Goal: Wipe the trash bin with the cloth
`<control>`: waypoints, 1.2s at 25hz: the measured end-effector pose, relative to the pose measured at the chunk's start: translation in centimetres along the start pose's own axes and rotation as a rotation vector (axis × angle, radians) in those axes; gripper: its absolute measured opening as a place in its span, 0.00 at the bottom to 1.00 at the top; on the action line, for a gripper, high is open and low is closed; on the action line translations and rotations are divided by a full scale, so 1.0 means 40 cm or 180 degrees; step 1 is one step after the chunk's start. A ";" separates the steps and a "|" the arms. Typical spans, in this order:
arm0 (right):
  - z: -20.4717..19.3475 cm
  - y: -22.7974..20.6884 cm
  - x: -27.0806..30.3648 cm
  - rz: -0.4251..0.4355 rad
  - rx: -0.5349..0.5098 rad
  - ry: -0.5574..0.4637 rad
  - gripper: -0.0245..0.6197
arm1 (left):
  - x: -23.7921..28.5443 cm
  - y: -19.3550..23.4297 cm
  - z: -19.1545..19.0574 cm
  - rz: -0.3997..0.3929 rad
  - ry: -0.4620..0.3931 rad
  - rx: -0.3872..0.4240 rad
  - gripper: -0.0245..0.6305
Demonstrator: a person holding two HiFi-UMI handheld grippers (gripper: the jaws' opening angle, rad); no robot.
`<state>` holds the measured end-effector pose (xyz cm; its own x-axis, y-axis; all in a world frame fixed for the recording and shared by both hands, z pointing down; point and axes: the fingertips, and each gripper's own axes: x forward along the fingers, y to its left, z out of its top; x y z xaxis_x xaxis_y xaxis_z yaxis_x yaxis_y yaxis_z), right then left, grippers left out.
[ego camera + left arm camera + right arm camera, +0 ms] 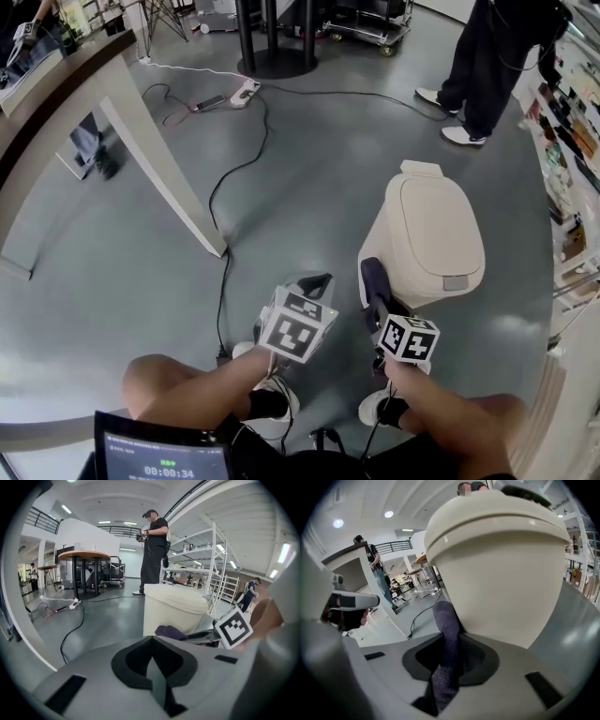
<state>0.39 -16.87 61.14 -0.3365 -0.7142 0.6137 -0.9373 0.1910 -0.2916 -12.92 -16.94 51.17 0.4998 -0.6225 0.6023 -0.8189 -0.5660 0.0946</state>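
Note:
A cream trash bin (433,242) with a closed lid stands on the grey floor; it fills the right gripper view (499,564) and shows in the left gripper view (173,609). My right gripper (377,302) is shut on a dark purple cloth (374,281), which is pressed against the bin's near side wall (446,634). The cloth also shows in the left gripper view (169,632). My left gripper (314,284) hangs in the air just left of the bin, shut with nothing between its jaws (151,670).
A black cable (225,187) runs across the floor to a power strip (242,94). A slanted table leg (159,159) stands at left. A person (487,66) stands beyond the bin. Shelving (567,141) lines the right side. My shoes (272,398) are below.

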 end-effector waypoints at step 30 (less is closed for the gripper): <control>-0.082 0.049 0.054 -0.0333 -0.0121 -0.0530 0.16 | -0.033 0.024 -0.014 -0.0004 -0.0065 -0.0380 0.04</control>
<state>-2.49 -15.83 64.32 -0.2204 -0.8324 0.5084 -0.9701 0.1329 -0.2028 -14.50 -16.36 50.93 0.5055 -0.6334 0.5860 -0.8455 -0.4991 0.1898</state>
